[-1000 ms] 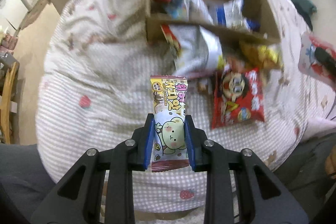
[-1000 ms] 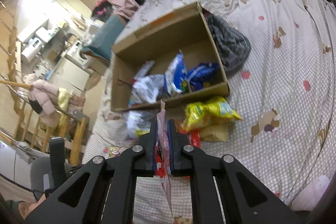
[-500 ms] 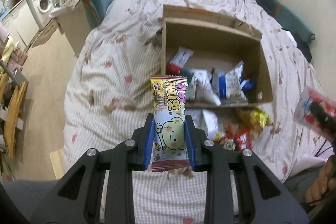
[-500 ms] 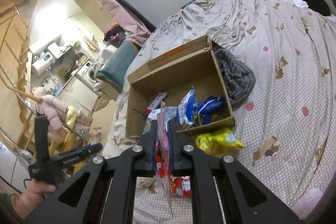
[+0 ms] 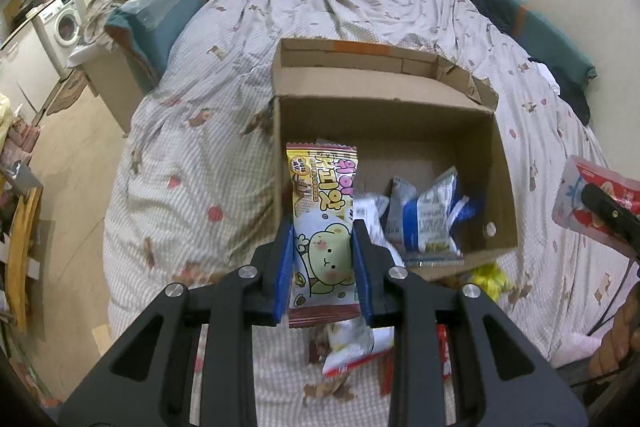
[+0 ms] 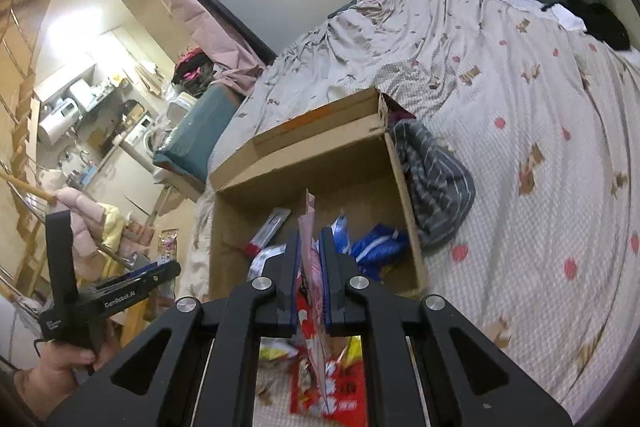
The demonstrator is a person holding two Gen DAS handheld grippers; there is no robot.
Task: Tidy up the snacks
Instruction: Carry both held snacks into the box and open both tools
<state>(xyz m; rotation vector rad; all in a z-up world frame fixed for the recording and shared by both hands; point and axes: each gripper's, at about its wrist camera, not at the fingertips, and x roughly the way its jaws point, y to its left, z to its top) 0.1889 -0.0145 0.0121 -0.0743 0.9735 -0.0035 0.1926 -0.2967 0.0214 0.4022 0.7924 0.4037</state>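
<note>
An open cardboard box [image 5: 384, 115] sits on the bed with several snack bags inside, among them blue-and-white ones [image 5: 428, 211]. My left gripper [image 5: 322, 227] is shut on a green-bear snack packet [image 5: 324, 251], held upright before the box's near left corner. My right gripper [image 6: 310, 239] is shut on a thin pink-and-red packet [image 6: 311, 267], seen edge-on in front of the box [image 6: 304, 163]. That packet [image 5: 588, 195] also shows at the right edge of the left wrist view. The left gripper [image 6: 168, 271] appears at the left, held by a hand [image 6: 56, 375].
Loose snacks lie on the checked bedspread in front of the box: a yellow bag [image 5: 490, 275], a white-and-red packet [image 5: 352, 351], a red packet [image 6: 340, 387]. A striped grey cloth [image 6: 436, 187] lies against the box's right side. The bed's edge and floor [image 5: 72, 155] are to the left.
Both grippers have risen and drawn back with their packets still gripped. The whole box now shows in both views, and the loose snacks have slid down under the fingers.
</note>
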